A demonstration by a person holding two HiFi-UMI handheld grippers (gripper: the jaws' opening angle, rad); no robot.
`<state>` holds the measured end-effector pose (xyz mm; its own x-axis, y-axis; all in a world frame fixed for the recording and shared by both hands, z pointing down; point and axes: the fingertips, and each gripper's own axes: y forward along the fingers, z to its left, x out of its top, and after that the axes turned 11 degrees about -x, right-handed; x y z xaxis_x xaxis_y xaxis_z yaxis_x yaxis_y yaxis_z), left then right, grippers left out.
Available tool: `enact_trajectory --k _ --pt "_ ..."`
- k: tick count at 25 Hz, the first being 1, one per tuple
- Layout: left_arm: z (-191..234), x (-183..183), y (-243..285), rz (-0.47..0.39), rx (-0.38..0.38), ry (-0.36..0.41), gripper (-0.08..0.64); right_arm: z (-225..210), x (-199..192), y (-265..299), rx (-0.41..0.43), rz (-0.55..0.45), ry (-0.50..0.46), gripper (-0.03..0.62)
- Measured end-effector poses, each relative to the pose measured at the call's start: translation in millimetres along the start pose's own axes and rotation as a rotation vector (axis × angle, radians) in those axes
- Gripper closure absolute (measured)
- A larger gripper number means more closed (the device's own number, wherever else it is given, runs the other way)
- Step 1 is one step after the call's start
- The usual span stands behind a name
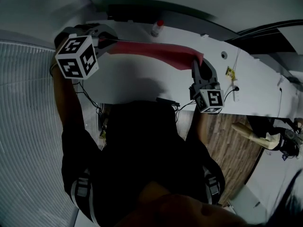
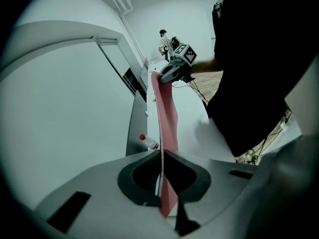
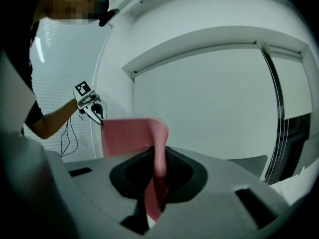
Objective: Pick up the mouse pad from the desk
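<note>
Now | mouse pad (image 1: 156, 53) spans both tools | left tool (image 1: 107, 45) clamps one end | right tool (image 1: 195, 64) clamps other

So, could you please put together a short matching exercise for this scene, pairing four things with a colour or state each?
Things:
1 mouse pad
2 bottle
3 desk
4 left tongs

Descriptions:
A white, wide work surface
B shut on one end of the pad
C pink, held up in the air
D red-capped, near the far edge

Pairs: 1-C, 2-D, 3-A, 4-B
</note>
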<state>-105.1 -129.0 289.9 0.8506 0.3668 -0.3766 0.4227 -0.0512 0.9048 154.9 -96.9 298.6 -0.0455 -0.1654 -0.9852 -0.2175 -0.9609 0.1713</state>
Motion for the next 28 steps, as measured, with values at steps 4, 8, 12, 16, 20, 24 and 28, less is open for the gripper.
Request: enact_trajectory --k 4,8,12,16,20,24,28 --pt "0.3 -0.6 0.5 -0.002 0.004 0.001 0.545 -0.2 -0.6 -0.2 0.001 -0.005 -0.003 0.555" --pt "-1.0 0.6 -2.0 -0.005 0.003 0.001 0.545 0.1 2.2 -1.5 0.003 -0.009 0.002 0.555" --pt "-1.8 1.2 -1.8 -0.005 0.001 0.001 0.545 -0.3 1.5 -2.0 0.004 -0.01 0.001 0.555" --pt "-1.1 0.8 -2.9 -0.005 0.006 0.002 0.545 0.5 1.9 -1.5 0.007 -0.01 0.002 0.555" --pt "-1.3 2.9 -2.5 -0.003 0.009 0.008 0.545 -0.9 1.6 -2.8 0.005 -0.013 0.005 0.555" --pt "-2.0 4.4 -4.1 -0.003 0.009 0.009 0.545 -1.5 3.5 -3.9 0.006 -0.017 0.005 0.555" --pt "-3.8 7.6 -8.8 0.0 0.011 0.012 0.545 -1.4 7.0 -7.1 0.008 -0.021 0.006 0.555"
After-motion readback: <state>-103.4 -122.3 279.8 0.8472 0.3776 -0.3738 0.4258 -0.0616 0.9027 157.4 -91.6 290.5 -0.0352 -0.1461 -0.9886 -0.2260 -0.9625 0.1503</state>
